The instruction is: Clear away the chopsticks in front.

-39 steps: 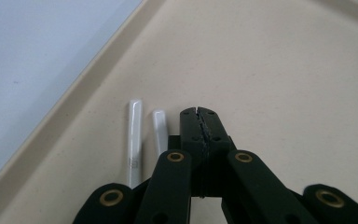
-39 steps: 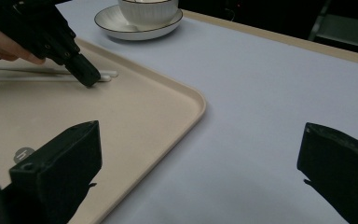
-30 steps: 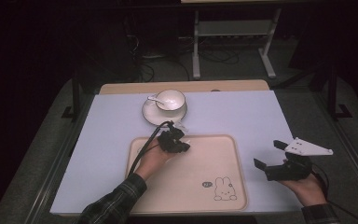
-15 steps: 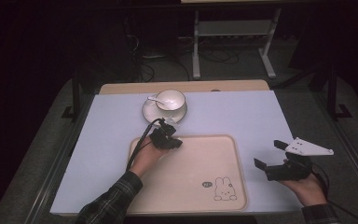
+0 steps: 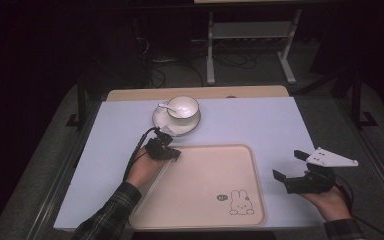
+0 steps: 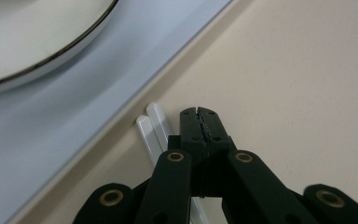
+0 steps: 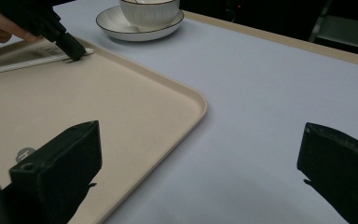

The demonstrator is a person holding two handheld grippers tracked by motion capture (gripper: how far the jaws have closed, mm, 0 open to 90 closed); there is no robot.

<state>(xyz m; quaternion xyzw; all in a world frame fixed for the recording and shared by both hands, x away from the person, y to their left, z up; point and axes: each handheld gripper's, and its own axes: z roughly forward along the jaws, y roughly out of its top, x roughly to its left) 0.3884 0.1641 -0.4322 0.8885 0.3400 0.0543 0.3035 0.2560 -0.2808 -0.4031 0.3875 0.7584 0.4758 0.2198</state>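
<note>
A pair of white chopsticks [image 6: 151, 128] lies along the left edge of the beige tray [image 5: 205, 175], tips at its far left corner. My left gripper [image 5: 172, 155] rests low over that corner with its jaws shut together; the chopsticks [image 7: 23, 64] lie just beside and under it, not between the pads. In the left gripper view the closed tips [image 6: 199, 114] sit right of the chopstick ends. The left gripper [image 7: 74, 50] appears again in the right gripper view. My right gripper [image 5: 289, 165] is held open above the mat right of the tray, nothing between its jaws [image 7: 200, 163].
A white cup [image 5: 182, 106] with a spoon stands on a saucer [image 5: 166, 125] beyond the tray's far left corner. The tray [image 7: 121, 107] carries a small rabbit drawing [image 5: 240, 202] near its front right. A pale blue mat [image 5: 270, 125] covers the table.
The left hand and its gripper have slid left along the tray's far side to the far left corner. The right hand has stayed in place.
</note>
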